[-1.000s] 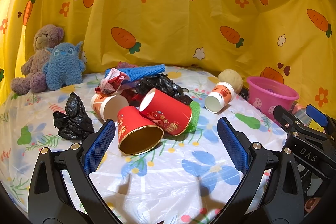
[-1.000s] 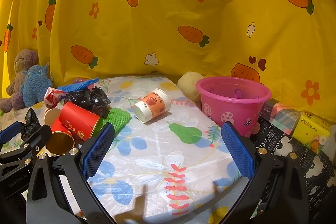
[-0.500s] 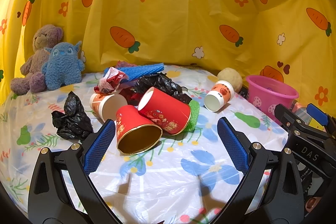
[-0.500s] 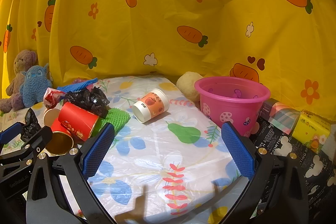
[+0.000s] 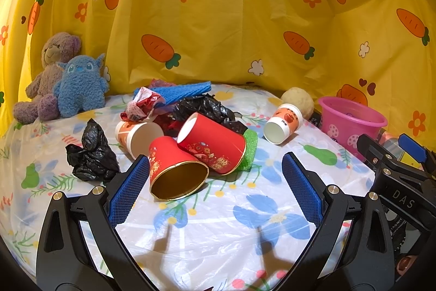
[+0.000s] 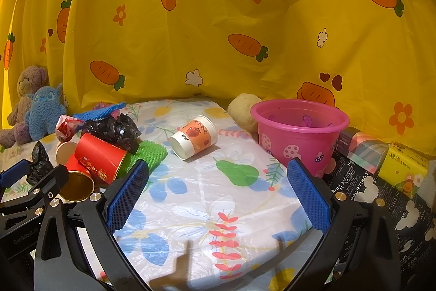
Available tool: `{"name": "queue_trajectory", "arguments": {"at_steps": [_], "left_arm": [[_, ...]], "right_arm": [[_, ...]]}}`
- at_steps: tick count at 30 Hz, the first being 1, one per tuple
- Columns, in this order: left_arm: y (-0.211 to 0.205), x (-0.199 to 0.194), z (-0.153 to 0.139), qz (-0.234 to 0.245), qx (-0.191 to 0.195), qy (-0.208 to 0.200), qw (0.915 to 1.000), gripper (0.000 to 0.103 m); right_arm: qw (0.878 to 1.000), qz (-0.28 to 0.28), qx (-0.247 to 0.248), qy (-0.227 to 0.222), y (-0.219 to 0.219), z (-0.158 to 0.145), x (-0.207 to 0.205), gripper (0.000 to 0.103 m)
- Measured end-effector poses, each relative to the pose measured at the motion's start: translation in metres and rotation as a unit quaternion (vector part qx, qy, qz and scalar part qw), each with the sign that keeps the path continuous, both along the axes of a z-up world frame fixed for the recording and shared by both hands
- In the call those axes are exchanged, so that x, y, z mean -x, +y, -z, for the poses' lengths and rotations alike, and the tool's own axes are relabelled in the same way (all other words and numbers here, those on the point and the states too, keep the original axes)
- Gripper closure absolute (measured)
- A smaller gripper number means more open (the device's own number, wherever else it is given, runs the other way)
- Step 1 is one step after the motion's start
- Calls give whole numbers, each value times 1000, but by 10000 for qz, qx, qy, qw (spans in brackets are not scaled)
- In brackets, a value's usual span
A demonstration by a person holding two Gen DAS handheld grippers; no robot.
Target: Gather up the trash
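Observation:
A heap of trash lies on the flowered table cover (image 5: 218, 222): two red paper cups on their sides (image 5: 177, 171) (image 5: 214, 143), a white-and-orange cup (image 5: 136, 134), black bags (image 5: 91, 154) (image 5: 209, 109), a green mesh piece (image 5: 249, 147), blue foam (image 5: 185, 93) and a crumpled wrapper (image 5: 141, 104). Another orange-printed cup (image 6: 194, 137) lies apart, near the pink bucket (image 6: 298, 134). My left gripper (image 5: 215, 190) is open, just short of the nearest red cup. My right gripper (image 6: 218, 194) is open over bare cover, between the lone cup and the bucket.
Two plush toys (image 5: 62, 81) sit at the back left against the yellow carrot-print curtain (image 5: 218, 18). A tan ball (image 6: 242, 112) rests behind the bucket. Tissue packs (image 6: 403, 171) and a black printed box (image 6: 376, 198) lie to the right of the table.
Both grippers have shifted slightly; the trash heap sits a little lower-left in the left wrist view. Nothing was picked up or moved.

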State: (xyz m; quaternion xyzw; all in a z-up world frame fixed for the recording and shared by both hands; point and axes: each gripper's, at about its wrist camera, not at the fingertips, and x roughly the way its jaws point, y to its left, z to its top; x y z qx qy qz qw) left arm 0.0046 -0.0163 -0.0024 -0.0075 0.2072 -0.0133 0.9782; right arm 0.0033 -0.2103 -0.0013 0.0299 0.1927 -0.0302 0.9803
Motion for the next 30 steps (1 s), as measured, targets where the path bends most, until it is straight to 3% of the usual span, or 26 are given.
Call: {"name": "queue_trajectory", "arguments": {"at_steps": [30], "left_arm": [[13, -2, 14, 17, -39, 70, 10000, 7]], "right_arm": [[9998, -191, -64, -12, 3, 8, -5, 5]]}}
